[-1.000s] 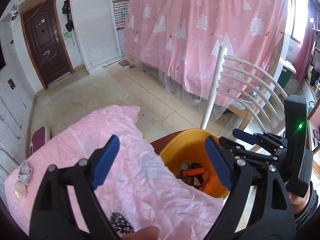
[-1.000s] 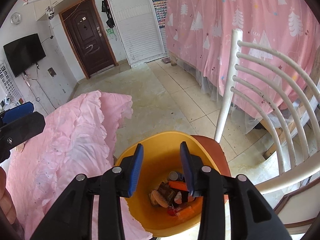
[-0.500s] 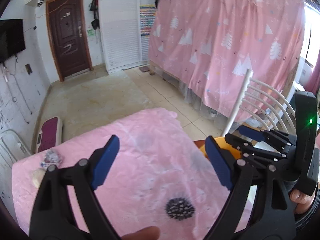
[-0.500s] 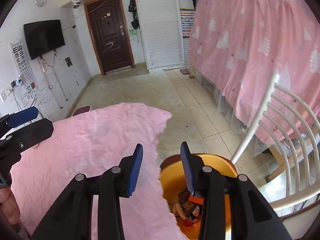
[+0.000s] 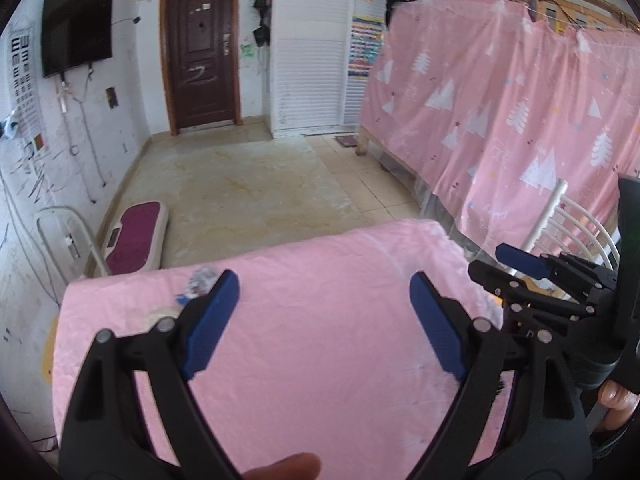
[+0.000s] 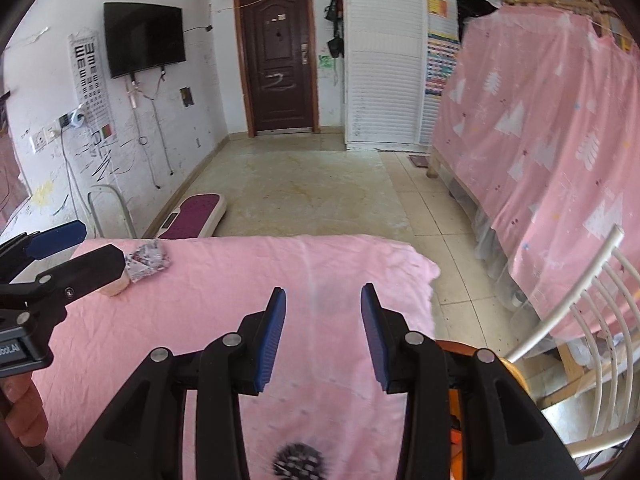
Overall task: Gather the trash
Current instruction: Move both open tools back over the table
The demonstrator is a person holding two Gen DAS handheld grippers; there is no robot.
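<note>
Two handheld grippers over a pink-covered bench [image 6: 224, 320], seen from both wrist cams.

Left gripper [image 5: 322, 326]: jaws spread wide, nothing between them, only pink cloth beneath. Right gripper [image 6: 322, 334]: jaws parted but narrower, also empty; no pad touching anything.

Remaining trash: crumpled wrapper [image 6: 147, 259], silvery w/ print, lying at far-left corner of bench, near the edge. Touching or just beside it, a pale roundish scrap [image 6: 115, 285], partly hidden behind the left gripper's finger in right cam. In left cam, wrapper [image 5: 199, 283] blurred, peeking just past the left blue pad.

Orange bin [image 6: 516, 376] w/ trash already inside, low at right, mostly hidden behind right gripper; sits by white chair [image 6: 592, 300].

Handling, judged: wrapper likely very light, thin, crinkly, springy; prob. slippery foil-type surface, not fragile. Crushes easily, so firm pinch OK. Best hold: across bunched middle or a raised fold, not a flat edge lying on cloth. Risk: pinching the soft bench cover along w/ it, or nudging it off the near-by edge. Pale scrap: material unclear, looks stiffer; take across its width.

Left gripper nearer, better placed for the pick.
</note>
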